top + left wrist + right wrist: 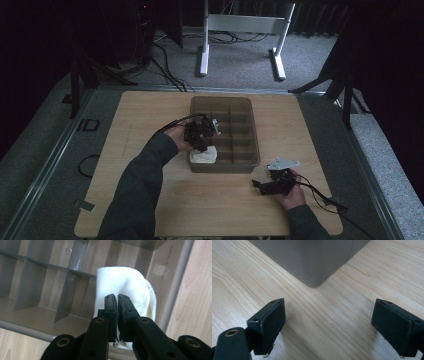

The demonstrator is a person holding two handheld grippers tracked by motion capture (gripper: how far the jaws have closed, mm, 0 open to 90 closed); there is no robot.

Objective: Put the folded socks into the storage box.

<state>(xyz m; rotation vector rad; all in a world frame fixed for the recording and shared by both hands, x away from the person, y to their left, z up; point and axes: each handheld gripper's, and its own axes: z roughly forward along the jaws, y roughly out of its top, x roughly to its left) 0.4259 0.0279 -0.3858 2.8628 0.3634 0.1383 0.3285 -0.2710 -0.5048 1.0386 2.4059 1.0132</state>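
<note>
Left gripper (117, 298), jaws pinching the white cloth (125, 287) in the tray's (255, 150) near-left compartment, should lift straight up; right gripper (329, 322) rests with its jaws spread wide.

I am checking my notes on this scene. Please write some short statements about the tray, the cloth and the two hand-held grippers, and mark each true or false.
1. The white cloth lies in a corner compartment of the grey tray. True.
2. The left hand-held gripper stands wide open. False: its jaws are closed together above the cloth.
3. The right hand-held gripper holds the cloth. False: it is open and empty above the wooden table.
4. The tray has dividers inside. True.
</note>
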